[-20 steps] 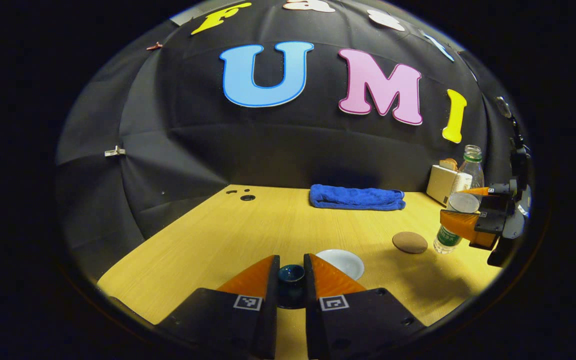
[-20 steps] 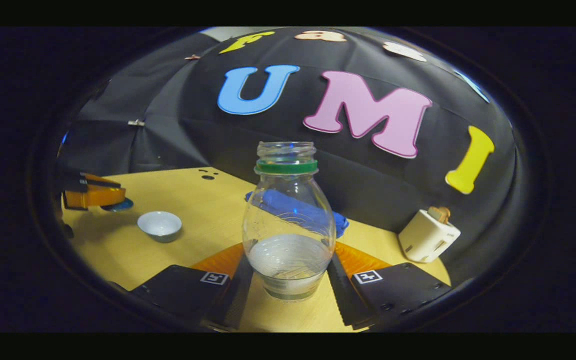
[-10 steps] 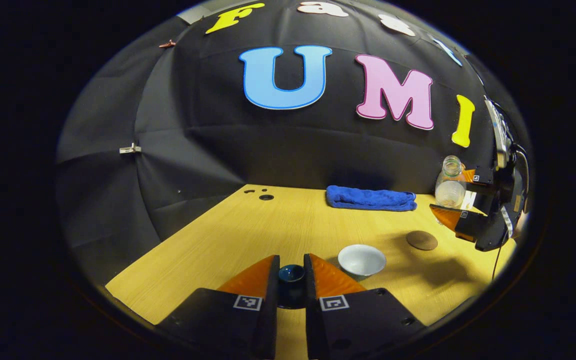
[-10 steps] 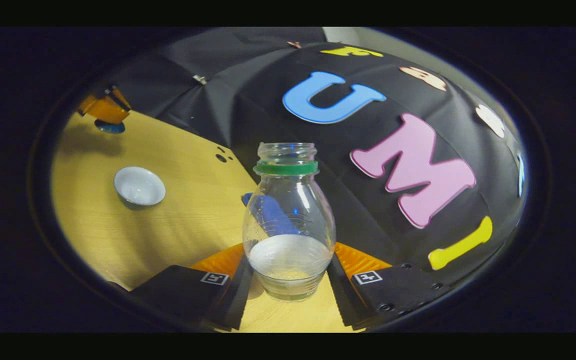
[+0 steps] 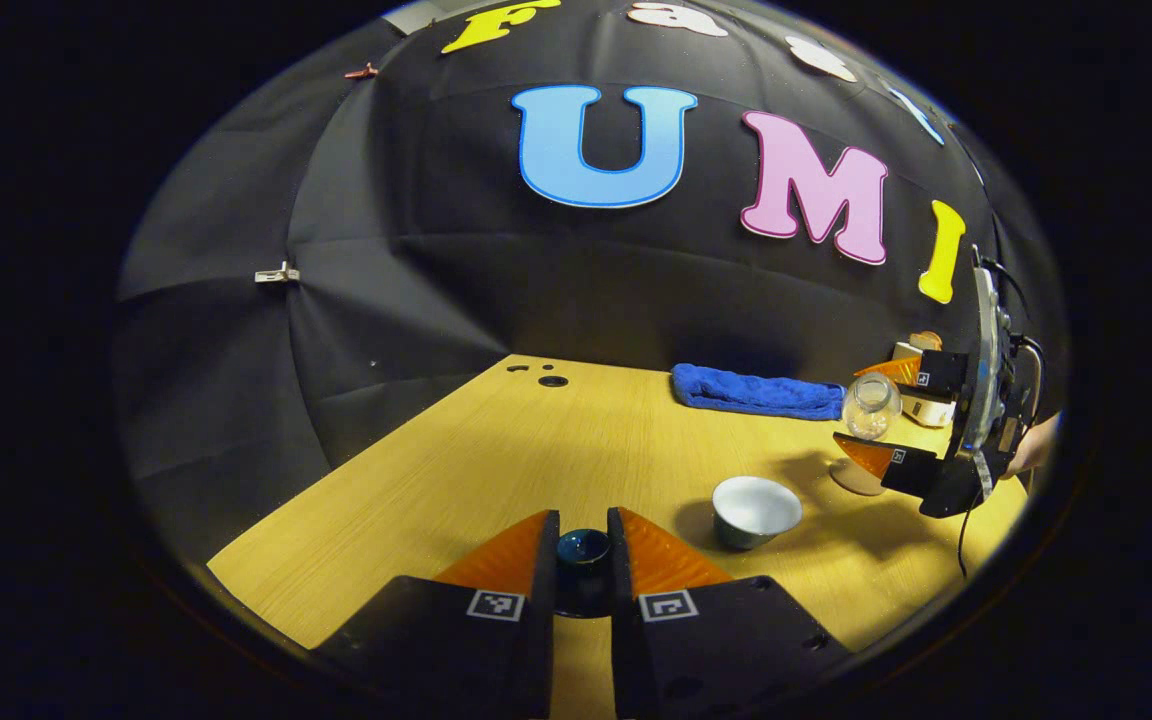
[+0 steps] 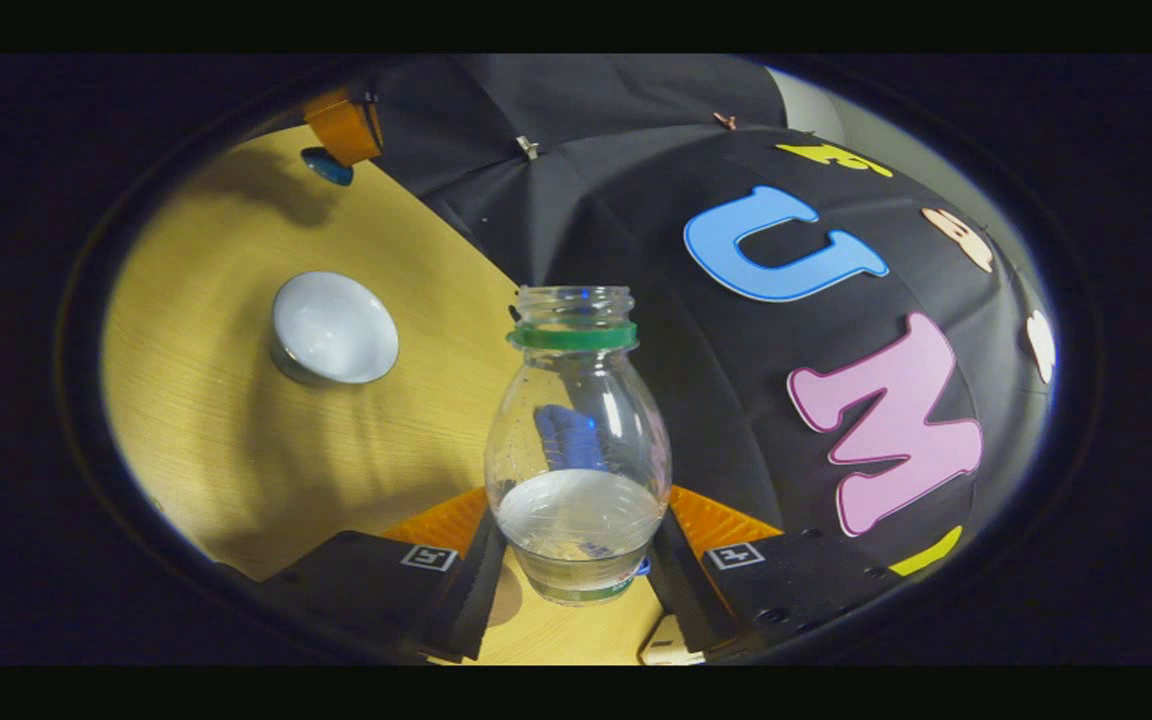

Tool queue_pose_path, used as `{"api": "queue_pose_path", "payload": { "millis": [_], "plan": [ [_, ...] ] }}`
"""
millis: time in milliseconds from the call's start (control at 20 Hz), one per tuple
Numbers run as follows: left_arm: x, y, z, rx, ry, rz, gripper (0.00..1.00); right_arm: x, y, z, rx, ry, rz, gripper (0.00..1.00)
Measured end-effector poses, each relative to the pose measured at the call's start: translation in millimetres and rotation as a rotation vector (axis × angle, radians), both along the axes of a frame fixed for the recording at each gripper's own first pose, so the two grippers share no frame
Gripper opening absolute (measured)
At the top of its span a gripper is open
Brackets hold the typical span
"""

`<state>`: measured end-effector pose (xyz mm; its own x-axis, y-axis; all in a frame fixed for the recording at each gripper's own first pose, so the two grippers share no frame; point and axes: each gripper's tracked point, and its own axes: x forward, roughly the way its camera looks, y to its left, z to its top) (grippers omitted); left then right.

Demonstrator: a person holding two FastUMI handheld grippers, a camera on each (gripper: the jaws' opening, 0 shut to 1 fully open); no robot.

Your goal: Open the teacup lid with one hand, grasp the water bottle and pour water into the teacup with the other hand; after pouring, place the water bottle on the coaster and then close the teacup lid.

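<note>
right tongs (image 6: 576, 560) gripped the clear plastic water bottle (image 6: 576, 450), tilted toward the white teacup (image 6: 334, 328) at 10 o'clock; left tongs (image 5: 582, 548) clamped the dark blue lid (image 5: 582, 548).

Dim booth, sharp, fisheye-warped edges

This is looking like a recording booth set up for staged household tasks, not a lived-in room. Black cloth (image 5: 416, 270) is hanging as the wall across the upper half of both views, its folds being held by a small clip (image 5: 276, 274) at the left of the left gripper view. A bare light wooden table (image 5: 496, 450) is filling the lower part, with a folded blue towel (image 5: 756, 392) lying at its far edge against the cloth.
</note>
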<state>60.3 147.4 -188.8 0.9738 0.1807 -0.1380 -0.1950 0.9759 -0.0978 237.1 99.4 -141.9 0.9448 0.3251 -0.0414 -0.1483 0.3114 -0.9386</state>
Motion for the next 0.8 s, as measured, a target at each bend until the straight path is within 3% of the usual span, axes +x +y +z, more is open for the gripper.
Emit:
{"api": "queue_pose_path", "payload": {
  "millis": [200, 250, 600, 650, 700, 800],
  "plan": [
    [2, 6, -2, -0.002, 0.007, 0.006, 0.28, -4, 13, 4, -0.114, -0.064, 0.056, 0.70],
    [3, 7, 0, -0.004, 0.003, 0.007, 0.27, -5, 14, 5, -0.136, -0.075, 0.067, 0.75],
    [7, 12, -8, 0.002, 0.020, 0.015, 0.24, -15, 23, 10, -0.279, -0.131, 0.128, 0.75],
    [6, 13, -9, -0.006, 0.019, 0.021, 0.28, -15, 24, 11, -0.298, -0.130, 0.139, 0.75],
    [5, 13, -9, -0.020, 0.016, 0.026, 0.27, -17, 26, 12, -0.313, -0.131, 0.148, 0.79],
    [5, 9, -11, -0.048, 0.015, 0.022, 0.27, -13, 27, 10, -0.334, -0.138, 0.158, 0.75]
  ]
}}
